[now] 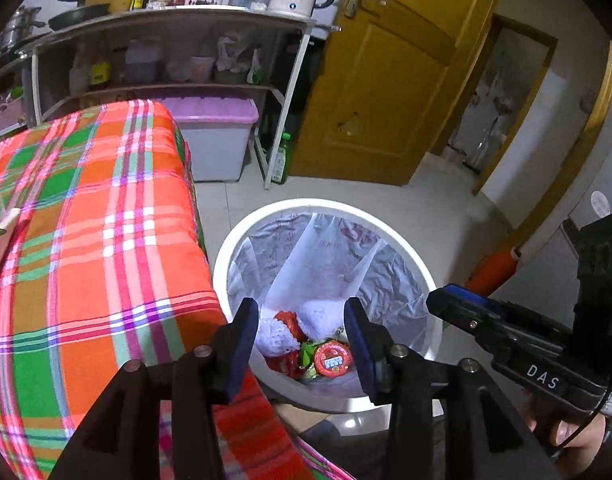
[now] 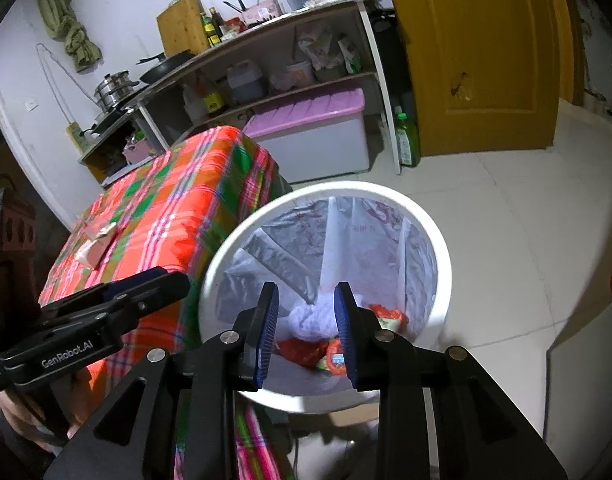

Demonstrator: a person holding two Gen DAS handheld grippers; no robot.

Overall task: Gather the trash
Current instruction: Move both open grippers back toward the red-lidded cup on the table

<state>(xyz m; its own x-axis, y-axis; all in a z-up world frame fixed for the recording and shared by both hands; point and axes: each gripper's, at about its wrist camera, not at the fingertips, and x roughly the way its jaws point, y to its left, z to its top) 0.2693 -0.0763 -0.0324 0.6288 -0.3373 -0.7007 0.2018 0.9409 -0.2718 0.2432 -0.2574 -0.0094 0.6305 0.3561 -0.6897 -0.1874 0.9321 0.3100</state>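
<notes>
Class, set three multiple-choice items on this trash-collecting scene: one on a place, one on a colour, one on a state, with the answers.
1. Where does the white bin stand?
A. on the shelf
B. on the floor beside the plaid-covered table
C. behind the door

2. What colour is the storage box lid?
A. purple
B. yellow
C. black

3. How is the left tool?
A. shut on a wrapper
B. open, nothing between its pads
C. out of view

Answers: B, its rim sits by the cloth's edge; A, the lid shows purple; B, trash lies below in the bin.
</notes>
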